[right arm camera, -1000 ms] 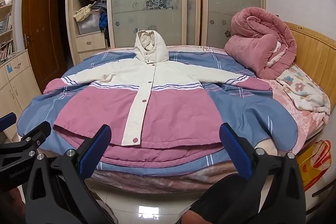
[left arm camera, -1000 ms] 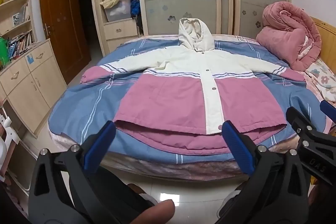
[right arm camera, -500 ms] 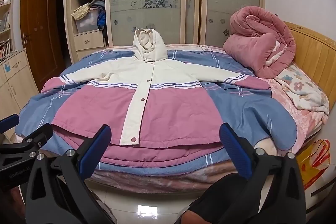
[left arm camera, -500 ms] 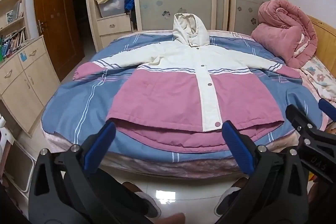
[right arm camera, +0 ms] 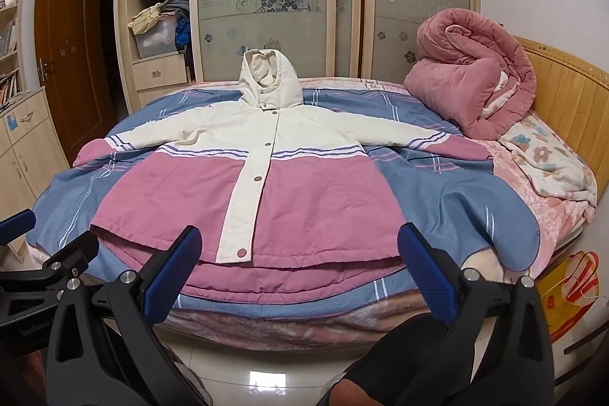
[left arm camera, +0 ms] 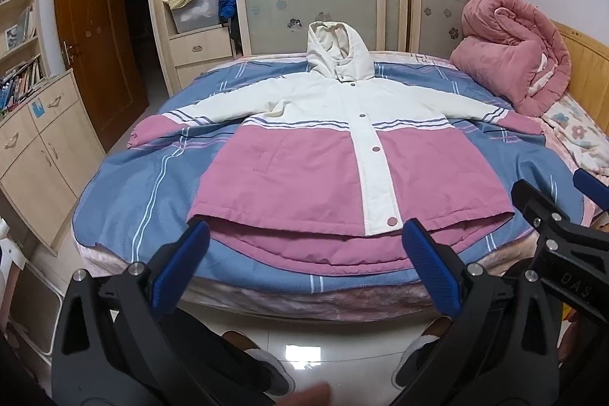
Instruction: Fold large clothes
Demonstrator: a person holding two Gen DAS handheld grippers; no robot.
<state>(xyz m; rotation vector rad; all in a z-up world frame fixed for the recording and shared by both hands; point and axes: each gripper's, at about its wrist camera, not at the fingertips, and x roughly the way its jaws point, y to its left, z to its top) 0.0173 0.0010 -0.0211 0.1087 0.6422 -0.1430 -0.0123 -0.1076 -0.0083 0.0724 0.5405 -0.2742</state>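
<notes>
Left gripper [left arm camera: 304, 253] and right gripper [right arm camera: 297, 257] both wide open, empty, short of the bed [left arm camera: 125, 200]. Jacket [left arm camera: 304, 174] lies flat ahead, hem nearest, hood farthest, sleeves spread sideways; each sleeve nearer its own-side gripper.

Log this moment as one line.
stage: pre-fold | jacket: flat on bed, buttoned, sleeves spread | left gripper: open, empty | right gripper: open, empty
</notes>
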